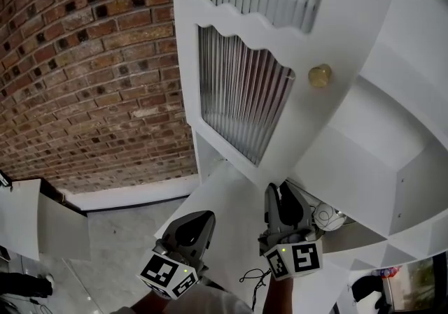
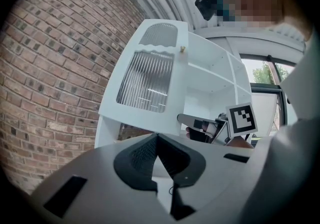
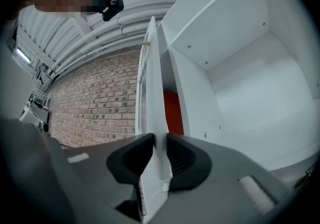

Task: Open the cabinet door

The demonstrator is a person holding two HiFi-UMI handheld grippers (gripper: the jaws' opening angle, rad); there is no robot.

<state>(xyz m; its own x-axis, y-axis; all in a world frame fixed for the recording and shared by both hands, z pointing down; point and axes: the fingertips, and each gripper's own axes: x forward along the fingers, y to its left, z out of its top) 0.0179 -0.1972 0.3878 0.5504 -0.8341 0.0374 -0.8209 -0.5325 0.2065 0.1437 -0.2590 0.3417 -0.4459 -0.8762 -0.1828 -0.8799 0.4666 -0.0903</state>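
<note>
The white cabinet door (image 1: 308, 124), with ribbed glass panels and a brass knob (image 1: 320, 75), stands swung out from the cabinet. My right gripper (image 1: 283, 191) is at the door's lower edge. In the right gripper view its jaws (image 3: 160, 144) are shut on the door's thin edge (image 3: 152, 83), one pad on each face. My left gripper (image 1: 198, 224) hangs lower and to the left, apart from the door. Its fingertips (image 2: 158, 138) meet with nothing between them. From the left gripper view the door (image 2: 150, 113), the knob (image 2: 183, 49) and the right gripper (image 2: 200, 124) show ahead.
White open shelves (image 1: 392, 159) of the cabinet lie to the right of the door, their inside (image 3: 250, 68) bare. A brick wall (image 1: 84, 61) fills the left. A small round white thing (image 1: 327, 216) sits on a lower shelf. A thin black cable (image 1: 255, 277) hangs below.
</note>
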